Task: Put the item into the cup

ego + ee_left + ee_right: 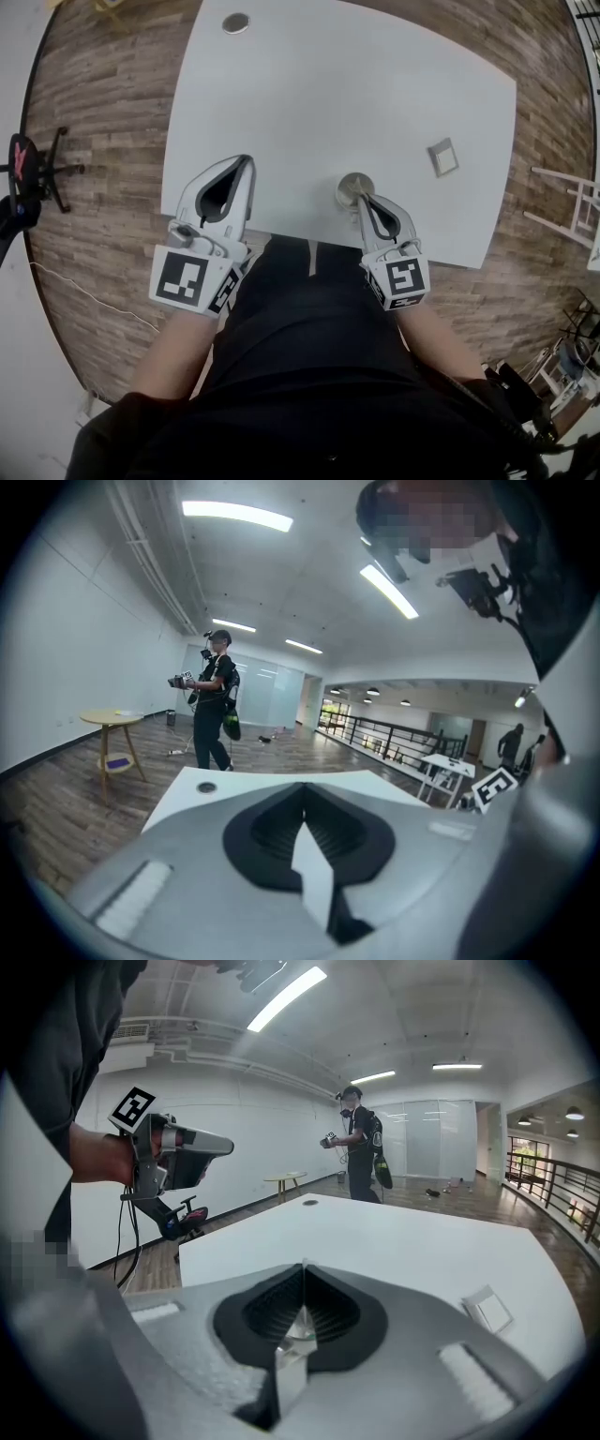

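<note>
Task barely begun: grey square item (442, 157) lies on counter (309, 84) well apart from cup (347, 186), right hand-held gripper (360, 199) closed at cup's rim, left hand-held gripper (249, 161) closed on nothing, pickup and drop not yet done.

Table (375, 94) smooth matt wht; floor (103, 122) wood planks (visible grain).

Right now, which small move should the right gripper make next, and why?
Probably lift the right gripper away from the cup, toward the flat square item, opening it on the way. Its jaws are shut with nothing visibly held, above the cup, while that item lies on the white table, apart from the cup.
</note>
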### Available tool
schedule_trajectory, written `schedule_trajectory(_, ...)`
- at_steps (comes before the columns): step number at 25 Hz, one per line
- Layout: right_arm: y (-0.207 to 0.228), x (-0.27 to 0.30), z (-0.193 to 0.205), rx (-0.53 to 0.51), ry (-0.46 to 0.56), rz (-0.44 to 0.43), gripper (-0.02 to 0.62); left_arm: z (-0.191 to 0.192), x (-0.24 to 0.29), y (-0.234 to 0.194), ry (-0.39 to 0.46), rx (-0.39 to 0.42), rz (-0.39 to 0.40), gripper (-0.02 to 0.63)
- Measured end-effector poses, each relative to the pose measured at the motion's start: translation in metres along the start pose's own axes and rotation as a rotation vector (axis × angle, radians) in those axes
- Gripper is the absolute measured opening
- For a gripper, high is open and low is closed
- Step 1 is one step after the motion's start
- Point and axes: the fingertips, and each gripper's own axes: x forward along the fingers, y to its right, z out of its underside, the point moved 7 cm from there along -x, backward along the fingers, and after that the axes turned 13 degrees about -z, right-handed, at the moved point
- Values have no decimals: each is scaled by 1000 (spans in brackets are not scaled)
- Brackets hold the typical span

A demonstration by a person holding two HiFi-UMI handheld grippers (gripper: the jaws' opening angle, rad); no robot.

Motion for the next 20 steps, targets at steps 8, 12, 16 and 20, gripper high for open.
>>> schedule_trajectory(8,0,0,1,-4,-9,-4,5,7,3,3,-16,-9,9,-2)
schedule_trajectory(12,0,3,2,0,-15,-8,5,8,4,2,-23,-12,6,-2)
schedule_trajectory(16,3,5,3,-5,-24,-11,5,10,7,2,-31,-16,5,-2)
schedule_trajectory(20,1,7,3,-5,-30,-14,5,11,8,3,-37,-18,10,-2)
